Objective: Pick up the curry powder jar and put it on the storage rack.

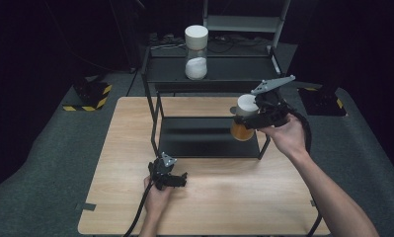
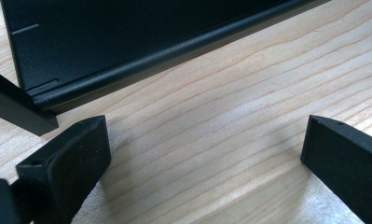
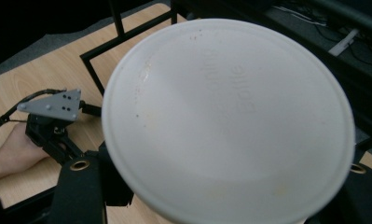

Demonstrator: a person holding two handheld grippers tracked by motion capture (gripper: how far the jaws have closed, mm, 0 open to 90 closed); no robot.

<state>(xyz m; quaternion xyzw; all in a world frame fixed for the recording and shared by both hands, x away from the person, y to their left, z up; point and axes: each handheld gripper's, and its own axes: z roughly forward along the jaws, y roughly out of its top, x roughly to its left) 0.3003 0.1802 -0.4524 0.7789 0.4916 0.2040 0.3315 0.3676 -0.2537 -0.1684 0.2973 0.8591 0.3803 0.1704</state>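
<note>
A wooden worktop (image 1: 219,197) carries a black two-tier shelf rack (image 1: 209,138). On its upper shelf a white-lidded jar (image 1: 196,52) is seen, holding something white. A second jar (image 1: 245,118), white-lidded with what appears to be orange contents, is held upright in the pinching right gripper (image 1: 251,118), just above the lower shelf's right edge and well below the upper shelf. The left gripper (image 2: 202,154) rests spread and empty on the worktop.
</note>
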